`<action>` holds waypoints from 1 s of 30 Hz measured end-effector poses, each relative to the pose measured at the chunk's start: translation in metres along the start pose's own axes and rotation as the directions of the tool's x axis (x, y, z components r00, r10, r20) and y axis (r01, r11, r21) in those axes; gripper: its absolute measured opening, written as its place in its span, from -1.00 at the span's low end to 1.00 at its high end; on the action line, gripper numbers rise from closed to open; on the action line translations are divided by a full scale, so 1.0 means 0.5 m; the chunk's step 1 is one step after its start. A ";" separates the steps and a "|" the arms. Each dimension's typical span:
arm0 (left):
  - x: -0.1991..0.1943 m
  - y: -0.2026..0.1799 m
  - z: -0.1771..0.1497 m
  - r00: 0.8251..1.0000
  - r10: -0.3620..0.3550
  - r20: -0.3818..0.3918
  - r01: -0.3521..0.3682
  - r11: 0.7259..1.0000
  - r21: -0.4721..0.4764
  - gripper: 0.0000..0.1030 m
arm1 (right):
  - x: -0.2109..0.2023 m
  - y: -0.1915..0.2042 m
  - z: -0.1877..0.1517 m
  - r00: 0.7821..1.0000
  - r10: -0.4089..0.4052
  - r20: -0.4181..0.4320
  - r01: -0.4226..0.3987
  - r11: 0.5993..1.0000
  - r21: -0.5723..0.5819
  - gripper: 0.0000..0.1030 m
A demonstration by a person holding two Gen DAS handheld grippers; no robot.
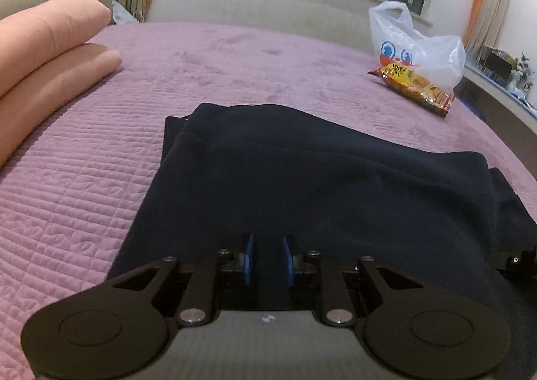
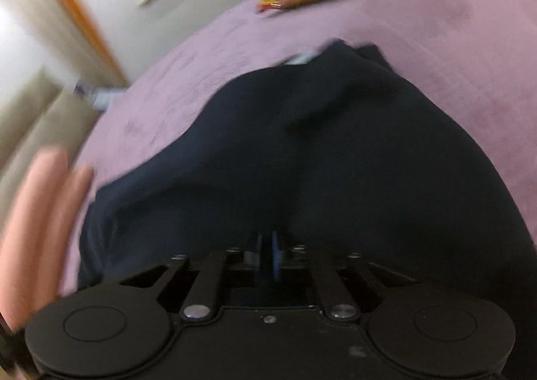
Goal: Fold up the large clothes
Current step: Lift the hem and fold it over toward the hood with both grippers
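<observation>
Item 1, left gripper (image 1: 268, 257): I see its blue pads a little apart over a dark navy garment (image 1: 302, 185), apparently squeezing nothing, free to take a fresh hold

Item 2, right gripper (image 2: 267, 256): pinched nearly shut at the cloth's near edge; blur hides whether fabric is caught, though a hold for lifting the fold seems likely

Item 3, the garment: partly folded, layered, on the purple bedspread (image 1: 84, 162)

Item 4, snack packet (image 1: 412, 86) and plastic bag (image 1: 423, 48): far corner, well apart

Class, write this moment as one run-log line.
task: fold | item: dark garment on purple bedspread | left tongs: slightly apart over cloth | right tongs: shut, view blurred
</observation>
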State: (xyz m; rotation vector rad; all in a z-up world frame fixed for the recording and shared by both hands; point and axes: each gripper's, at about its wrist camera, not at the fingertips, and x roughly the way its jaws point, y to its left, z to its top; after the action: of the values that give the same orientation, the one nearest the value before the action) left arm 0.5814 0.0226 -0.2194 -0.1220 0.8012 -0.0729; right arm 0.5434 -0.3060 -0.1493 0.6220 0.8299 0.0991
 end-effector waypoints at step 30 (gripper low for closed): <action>-0.105 0.266 -0.229 0.934 -0.354 0.048 0.248 0.546 -0.800 -0.05 | -0.024 0.242 -0.224 0.991 -0.137 -0.003 0.112 0.821 -0.559 -0.63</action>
State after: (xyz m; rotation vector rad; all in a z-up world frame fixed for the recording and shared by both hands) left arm 0.4648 0.1508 -0.2792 -1.1470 0.8792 -0.0417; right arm 0.4736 -0.1572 -0.1314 0.0075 0.8308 0.2283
